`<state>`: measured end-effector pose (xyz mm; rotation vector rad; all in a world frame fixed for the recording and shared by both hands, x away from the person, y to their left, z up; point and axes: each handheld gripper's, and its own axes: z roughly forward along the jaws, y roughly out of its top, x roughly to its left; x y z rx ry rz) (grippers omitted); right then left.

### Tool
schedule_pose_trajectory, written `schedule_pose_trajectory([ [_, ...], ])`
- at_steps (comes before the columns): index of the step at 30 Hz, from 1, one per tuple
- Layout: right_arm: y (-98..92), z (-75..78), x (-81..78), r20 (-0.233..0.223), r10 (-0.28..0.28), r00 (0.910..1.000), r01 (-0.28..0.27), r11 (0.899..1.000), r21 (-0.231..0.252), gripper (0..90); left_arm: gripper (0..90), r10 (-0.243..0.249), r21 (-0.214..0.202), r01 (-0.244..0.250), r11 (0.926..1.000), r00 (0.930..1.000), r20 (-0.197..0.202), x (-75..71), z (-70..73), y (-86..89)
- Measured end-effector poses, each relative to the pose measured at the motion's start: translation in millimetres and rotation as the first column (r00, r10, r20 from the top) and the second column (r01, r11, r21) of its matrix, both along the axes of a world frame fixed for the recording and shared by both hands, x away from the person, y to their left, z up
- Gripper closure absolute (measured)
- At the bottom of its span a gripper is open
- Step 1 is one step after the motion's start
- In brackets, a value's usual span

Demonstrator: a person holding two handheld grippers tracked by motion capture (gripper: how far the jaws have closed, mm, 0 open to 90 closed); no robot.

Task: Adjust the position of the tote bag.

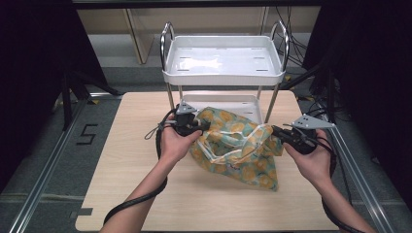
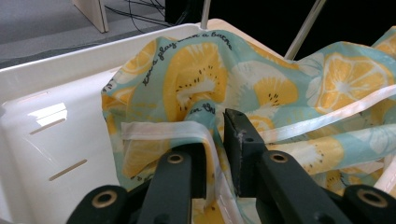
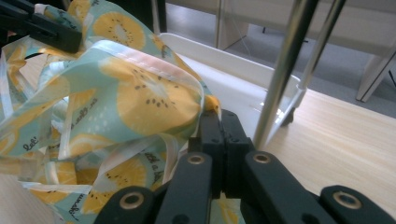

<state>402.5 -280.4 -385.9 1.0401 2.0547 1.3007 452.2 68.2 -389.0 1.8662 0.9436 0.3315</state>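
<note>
Two grippers are working the bag (image 1: pixel 238 148) beside the cart (image 1: pixel 223 73). The right gripper (image 1: pixel 278 131) is pinching its edge with closed fingers to keep it spread, while the left gripper (image 1: pixel 204 125) is holding its fingers slightly parted around a fold, not pressing it.

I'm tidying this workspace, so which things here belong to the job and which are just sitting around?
In use:
- lemon-print bag, on the table, its top reaching over the cart's lower tray
- left gripper, bag fabric between its jaws
- right gripper, shut on the bag's edge
- white two-tier cart

Just there:
- wooden table
- floor cables
</note>
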Motion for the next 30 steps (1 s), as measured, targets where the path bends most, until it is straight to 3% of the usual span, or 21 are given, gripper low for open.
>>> schedule_pose_trajectory([
  [2, -1.5, -4.4, 0.1, -0.027, -0.019, 0.9995, 0.019, 1.000, 0.003, 90.0, 77.9, 0.003, 0.012, -0.003, 0.9999, 1.0000, 0.002, 1.4, -1.9, -2.5],
  [5, -3.4, -7.6, 1.3, -0.022, -0.019, 0.9996, 0.019, 1.000, -0.003, 90.0, 75.8, 0.003, 0.014, -0.003, 0.9999, 1.0000, -0.003, 2.7, -2.8, -2.6],
  [6, -4.5, -7.6, 0.4, -0.044, -0.018, 0.9989, 0.017, 1.000, -0.016, 90.0, 73.3, 0.003, 0.018, -0.003, 0.9998, 1.0000, -0.004, 3.1, -3.4, -2.8],
  [7, -5.9, -8.6, 2.3, -0.021, -0.014, 0.9997, 0.014, 0.999, -0.034, 90.0, 70.9, -0.004, 0.026, 0.005, 0.9996, 0.9999, -0.011, 3.7, -4.4, -2.6],
  [8, -5.3, -9.8, 2.1, -0.023, -0.022, 0.9995, 0.022, 0.999, -0.024, 90.0, 68.4, -0.013, 0.045, 0.014, 0.9989, 0.9998, -0.011, 3.9, -5.4, -1.4],
  [9, -4.9, -11.0, 0.9, -0.057, -0.033, 0.9978, 0.033, 0.999, -0.007, 90.0, 62.4, -0.018, 0.039, 0.019, 0.9991, 0.9998, -0.010, 3.1, -8.2, -0.4],
  [10, -4.9, -11.0, 0.9, -0.057, -0.033, 0.9978, 0.033, 0.999, -0.007, 90.0, 58.6, -0.018, 0.039, 0.019, 0.9991, 0.9998, -0.010, 3.1, -8.2, -0.4],
  [11, -8.2, -12.5, 4.6, -0.009, -0.029, 0.9995, 0.028, 0.999, -0.037, 90.0, 53.6, -0.037, 0.054, 0.037, 0.9978, 0.9993, -0.011, 1.8, -9.5, 4.9],
  [12, -8.2, -12.5, 4.6, -0.009, -0.029, 0.9995, 0.028, 0.999, -0.037, 90.0, 50.8, -0.037, 0.054, 0.037, 0.9978, 0.9993, -0.011, 1.8, -9.5, 4.9],
  [13, -8.2, -12.4, 4.3, -0.030, -0.028, 0.9992, 0.027, 0.999, -0.033, 90.0, 50.8, -0.029, 0.035, 0.030, 0.9989, 0.9993, -0.023, -0.2, -10.3, 7.5],
  [15, -9.1, -13.4, 6.2, -0.027, -0.031, 0.9992, 0.030, 0.999, -0.036, 90.0, 40.6, -0.027, 0.038, 0.027, 0.9989, 0.9995, -0.019, -2.9, -9.4, 14.1],
  [16, -9.1, -13.4, 6.2, -0.027, -0.031, 0.9992, 0.030, 0.999, -0.036, 90.0, 40.6, -0.029, 0.034, 0.029, 0.9990, 0.9995, -0.015, -3.6, -9.2, 16.7],
  [17, -8.1, -12.9, 4.9, -0.059, -0.044, 0.9973, 0.043, 0.999, -0.028, 90.0, 35.3, -0.023, 0.038, 0.023, 0.9990, 0.9997, -0.005, -7.5, -7.3, 24.6],
  [22, -6.9, -13.0, 5.0, -0.073, -0.057, 0.9957, 0.055, 0.998, -0.027, 90.0, 32.0, -0.028, 0.063, 0.026, 0.9977, 0.9994, 0.022, -16.6, -3.8, 44.0],
  [23, -6.7, -14.1, 7.5, -0.025, -0.065, 0.9975, 0.065, 0.997, -0.034, 90.0, 33.9, -0.035, 0.071, 0.034, 0.9969, 0.9992, 0.019, -19.3, -4.3, 48.1],
  [26, -6.5, -12.2, 6.7, -0.052, -0.052, 0.9973, 0.050, 0.998, -0.034, 90.0, 37.3, -0.080, 0.128, 0.080, 0.9886, 0.9968, 0.000, -29.2, -12.1, 54.7],
  [27, -6.5, -12.1, 6.7, -0.038, -0.061, 0.9974, 0.059, 0.997, -0.039, 90.0, 37.9, -0.098, 0.148, 0.099, 0.9840, 0.9951, -0.013, -33.1, -16.8, 54.0],
  [28, -6.3, -12.3, 6.3, -0.055, -0.052, 0.9971, 0.050, 0.998, -0.043, 90.0, 37.9, -0.114, 0.159, 0.117, 0.9804, 0.9931, -0.029, -36.9, -22.2, 52.3],
  [29, -4.1, -15.0, 7.1, -0.035, -0.062, 0.9975, 0.061, 0.998, -0.028, 90.0, 36.9, -0.114, 0.159, 0.120, 0.9800, 0.9925, -0.043, -39.9, -26.7, 49.6],
  [30, -4.4, -14.3, 6.5, -0.059, -0.048, 0.9971, 0.046, 0.999, -0.028, 90.0, 35.6, -0.159, 0.206, 0.170, 0.9637, 0.9850, -0.068, -43.9, -37.0, 43.0],
])
